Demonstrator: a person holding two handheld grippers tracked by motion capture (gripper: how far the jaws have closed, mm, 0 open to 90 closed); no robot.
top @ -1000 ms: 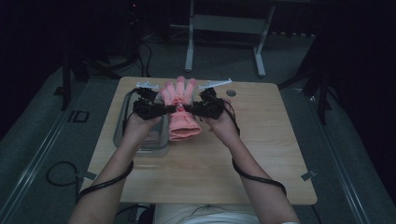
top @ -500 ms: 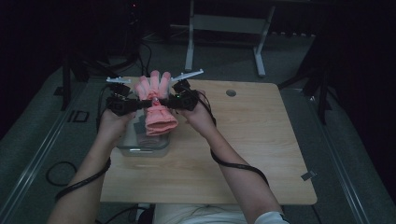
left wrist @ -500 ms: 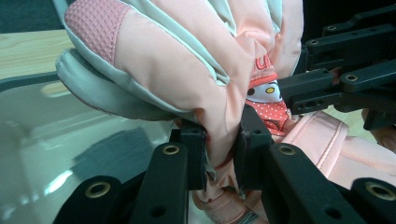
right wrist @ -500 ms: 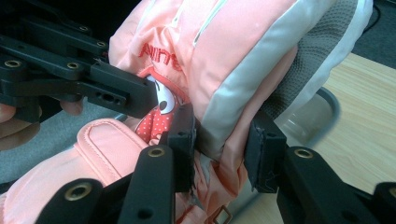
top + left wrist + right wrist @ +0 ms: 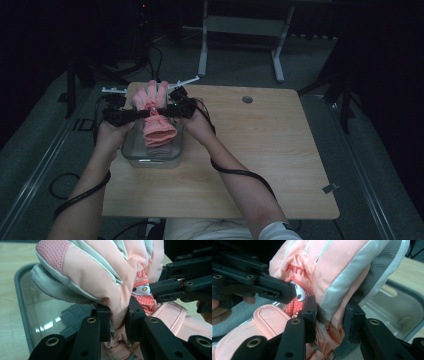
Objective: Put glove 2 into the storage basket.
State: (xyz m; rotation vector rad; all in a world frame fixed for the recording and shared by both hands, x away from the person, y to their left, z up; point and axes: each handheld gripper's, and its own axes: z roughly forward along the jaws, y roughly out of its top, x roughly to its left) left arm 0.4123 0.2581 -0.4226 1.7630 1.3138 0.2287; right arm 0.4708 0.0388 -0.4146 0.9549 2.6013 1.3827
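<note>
A pink padded winter glove [image 5: 154, 112] hangs between both grippers over a clear glass container [image 5: 131, 148] at the table's left edge. My left gripper [image 5: 145, 114] is shut on the glove's left side, and its pads [image 5: 103, 322] pinch a fold of pink fabric [image 5: 120, 312]. My right gripper [image 5: 162, 112] is shut on the glove's right side, its pads [image 5: 310, 318] squeezing pink and white fabric [image 5: 332, 315]. The glove's fingers [image 5: 150, 92] point away from me and its cuff [image 5: 159, 134] droops into the container. A cartoon patch [image 5: 141, 291] shows near the wrist.
The container [image 5: 37, 310] has a grey rim, and its rim [image 5: 407, 302] also lies under the glove in the right gripper view. The wooden table [image 5: 260, 150] spreads out to the right, with a round cable hole [image 5: 247, 99] near its far edge. Cables [image 5: 240, 172] trail from both grippers.
Both hands have carried the glove leftward from the table's middle to above the glass container, and slightly lower. The grip on the glove is unchanged.
</note>
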